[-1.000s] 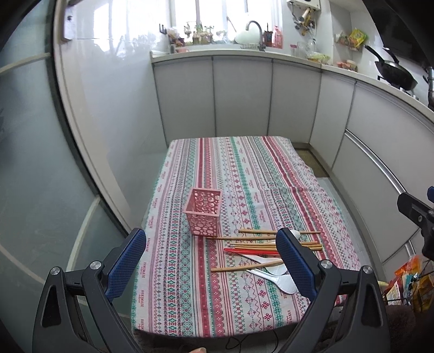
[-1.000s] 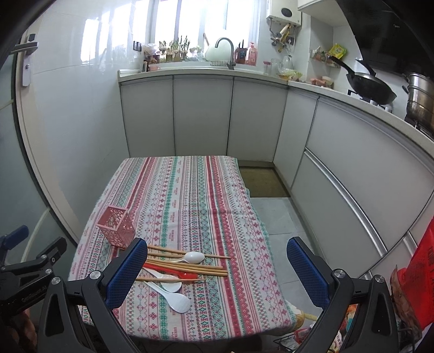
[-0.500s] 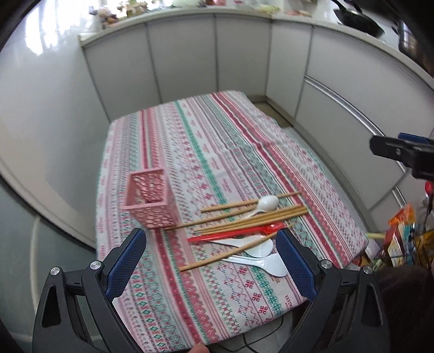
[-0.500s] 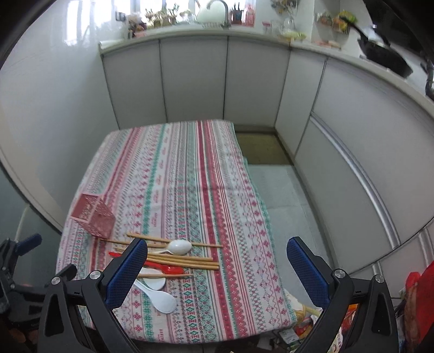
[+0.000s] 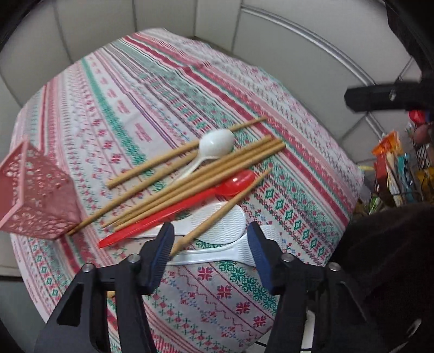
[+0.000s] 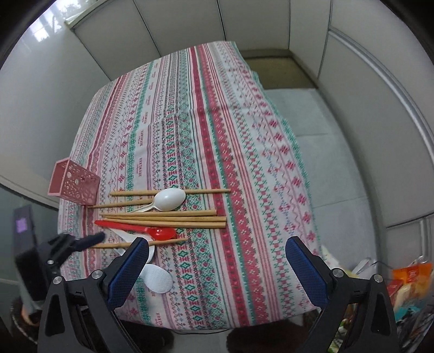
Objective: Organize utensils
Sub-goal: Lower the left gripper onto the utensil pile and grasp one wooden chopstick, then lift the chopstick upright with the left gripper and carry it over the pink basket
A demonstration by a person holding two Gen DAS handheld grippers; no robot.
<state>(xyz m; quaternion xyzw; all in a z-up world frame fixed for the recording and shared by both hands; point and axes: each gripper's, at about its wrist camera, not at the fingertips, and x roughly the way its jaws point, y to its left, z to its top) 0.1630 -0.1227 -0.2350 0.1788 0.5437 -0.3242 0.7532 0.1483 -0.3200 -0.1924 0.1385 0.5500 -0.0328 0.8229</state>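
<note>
Several wooden chopsticks (image 5: 190,176) (image 6: 162,217), a small white spoon (image 5: 217,144) (image 6: 169,199), a red spoon (image 5: 190,201) (image 6: 135,229) and white rice paddles (image 5: 225,222) (image 6: 158,279) lie loose on the striped tablecloth. To their left stands a pink perforated holder (image 5: 35,195) (image 6: 74,186). My left gripper (image 5: 210,244) hovers low over the near pile with its jaws closing. Between them are the end of one chopstick (image 5: 225,206) and a white paddle handle, neither visibly pinched. My right gripper (image 6: 217,260) is wide open over bare cloth, right of the pile.
The table's near edge (image 6: 190,325) lies just below both grippers. Grey cabinet fronts (image 6: 190,21) close in the far and right sides. Snack packets (image 5: 393,163) sit off the table's right edge. In the right wrist view the left gripper's finger (image 6: 89,240) reaches over the pile's left end.
Both grippers have come down toward the table and tipped steeply downward. The left jaws have narrowed around the near chopstick's end and the white paddle handle. The utensils have not moved.
</note>
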